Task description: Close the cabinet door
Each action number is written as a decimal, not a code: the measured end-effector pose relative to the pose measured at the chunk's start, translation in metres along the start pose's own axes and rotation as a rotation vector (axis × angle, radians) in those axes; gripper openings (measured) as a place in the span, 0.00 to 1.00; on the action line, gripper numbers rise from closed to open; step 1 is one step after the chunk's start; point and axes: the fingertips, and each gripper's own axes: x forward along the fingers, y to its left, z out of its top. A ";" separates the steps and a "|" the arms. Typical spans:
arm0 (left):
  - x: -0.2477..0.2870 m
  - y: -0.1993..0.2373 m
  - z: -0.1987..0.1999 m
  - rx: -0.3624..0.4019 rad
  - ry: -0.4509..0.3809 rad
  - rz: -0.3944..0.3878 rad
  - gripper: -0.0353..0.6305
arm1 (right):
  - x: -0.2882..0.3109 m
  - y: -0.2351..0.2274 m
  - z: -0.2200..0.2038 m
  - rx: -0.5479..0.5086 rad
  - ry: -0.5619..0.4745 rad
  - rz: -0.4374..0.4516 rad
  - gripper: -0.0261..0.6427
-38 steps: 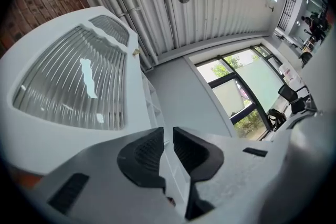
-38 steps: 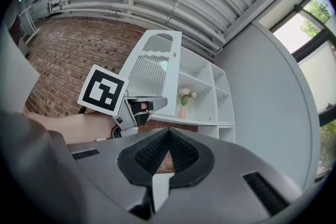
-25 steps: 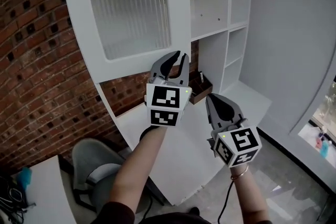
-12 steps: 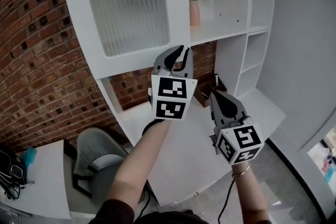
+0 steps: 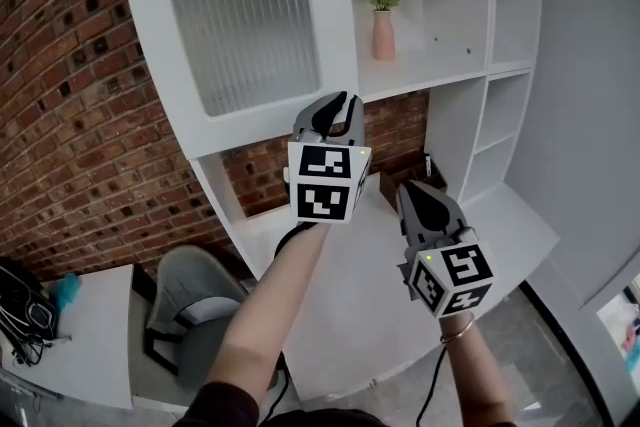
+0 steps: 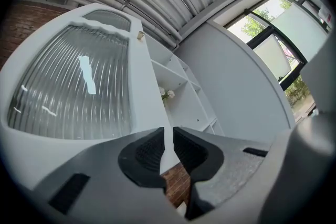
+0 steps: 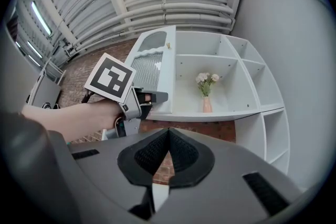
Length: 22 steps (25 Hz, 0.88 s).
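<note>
- Left tongs (image 5: 340,105) are clamped, as far as I can read it, on the lower right corner of the white cabinet door with a ribbed glass panel (image 5: 245,25). In the left gripper view the door's thin white edge runs straight into the narrow slit between the pads (image 6: 149,149).
- Right tongs (image 5: 412,195) are pressed together with nothing between them, hanging lower and to the right, above the white tabletop (image 5: 370,265) and apart from the door.
- From here the door stands swung out from the white open shelf unit (image 5: 440,65), so the compartment to its right is exposed.
- Its glass has a wavy top border, and a small knob (image 6: 140,35) sits high on the free edge.
- On the exposed shelf I see a pink vase with pale flowers (image 5: 384,33).
- Behind and below the door there is a red brick wall (image 5: 70,115).
</note>
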 end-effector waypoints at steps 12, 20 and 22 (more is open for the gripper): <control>0.014 0.026 -0.015 -0.031 0.045 0.064 0.11 | 0.011 0.006 -0.004 0.003 0.006 0.031 0.04; 0.016 0.032 -0.016 -0.033 0.053 0.069 0.11 | 0.012 0.009 0.004 -0.019 0.000 0.042 0.04; 0.016 0.031 -0.016 -0.024 0.062 0.055 0.11 | 0.011 0.010 0.005 -0.020 -0.001 0.042 0.04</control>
